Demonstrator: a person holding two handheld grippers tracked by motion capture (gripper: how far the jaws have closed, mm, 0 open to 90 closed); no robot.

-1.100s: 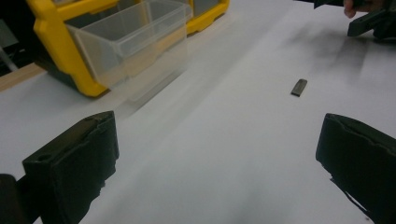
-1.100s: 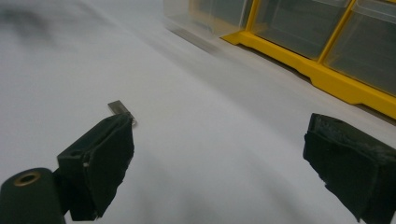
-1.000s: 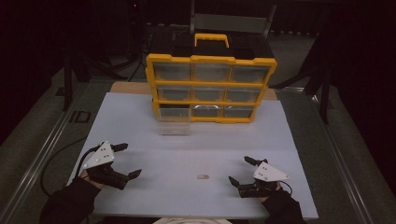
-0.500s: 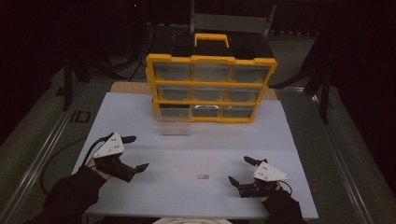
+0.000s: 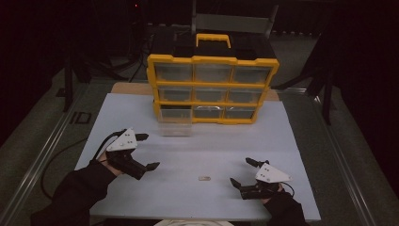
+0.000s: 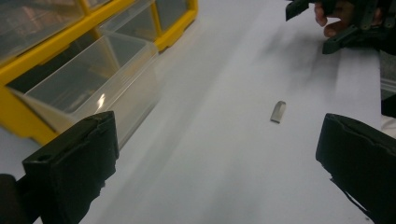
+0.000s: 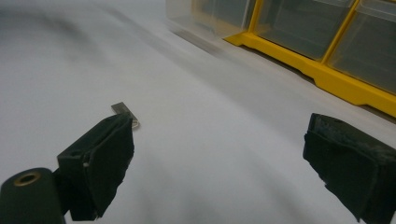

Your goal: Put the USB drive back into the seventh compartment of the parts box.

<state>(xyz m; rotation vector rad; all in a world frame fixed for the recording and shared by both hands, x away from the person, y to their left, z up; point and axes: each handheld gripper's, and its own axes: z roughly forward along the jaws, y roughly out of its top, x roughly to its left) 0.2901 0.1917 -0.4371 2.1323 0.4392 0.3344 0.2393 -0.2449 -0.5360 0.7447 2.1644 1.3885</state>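
A small flat grey metal piece lies on the white table top between the two hands; it also shows in the left gripper view and the right gripper view. My left gripper hovers open to its left, nothing between the jaws. My right gripper rests open just right of the piece. A yellow drawer cabinet stands at the back, its bottom-left clear drawer pulled out and seemingly empty.
The white table top spreads in front of the cabinet. Metal rails run along both table sides. The right hand and its gripper appear far off in the left gripper view.
My left gripper has lifted and moved right and forward toward the middle of the table. The right gripper and the metal piece have stayed put.
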